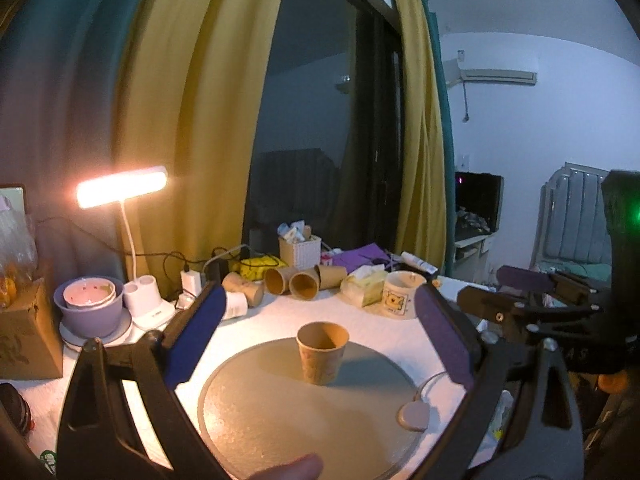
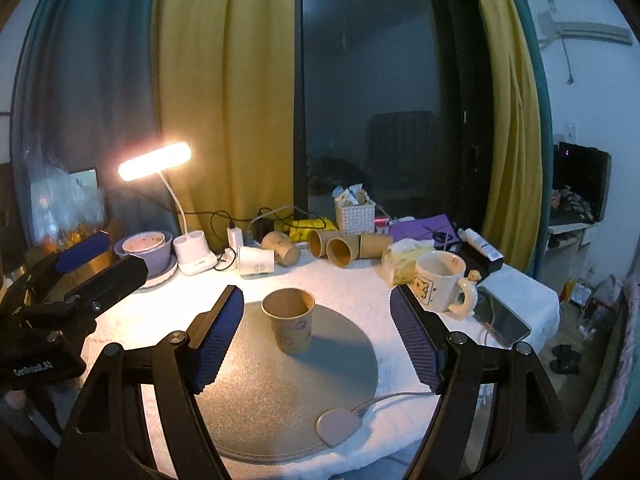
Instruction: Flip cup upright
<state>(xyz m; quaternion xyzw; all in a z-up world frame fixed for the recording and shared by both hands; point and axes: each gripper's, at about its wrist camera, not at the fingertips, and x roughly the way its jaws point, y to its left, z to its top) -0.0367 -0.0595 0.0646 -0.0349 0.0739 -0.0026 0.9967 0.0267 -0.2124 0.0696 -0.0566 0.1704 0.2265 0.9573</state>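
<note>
A brown paper cup (image 1: 322, 356) stands upright, mouth up, on a round grey mat (image 1: 280, 412); it also shows in the right wrist view (image 2: 290, 326) on the mat (image 2: 280, 392). My left gripper (image 1: 320, 336) is open and empty, its blue pads wide on either side of the cup, pulled back from it. My right gripper (image 2: 316, 336) is open and empty, also framing the cup from nearer the table's front. Each gripper shows in the other's view, the right one (image 1: 520, 300) and the left one (image 2: 92, 268).
Several paper cups (image 2: 340, 246) lie on their sides at the back. A white mug (image 2: 440, 280) stands at the right, a tissue pack (image 2: 404, 260) beside it. A lit desk lamp (image 2: 192, 252), stacked bowls (image 2: 146, 248), a small puck with cable (image 2: 338, 426) and a phone (image 2: 502, 320) are about.
</note>
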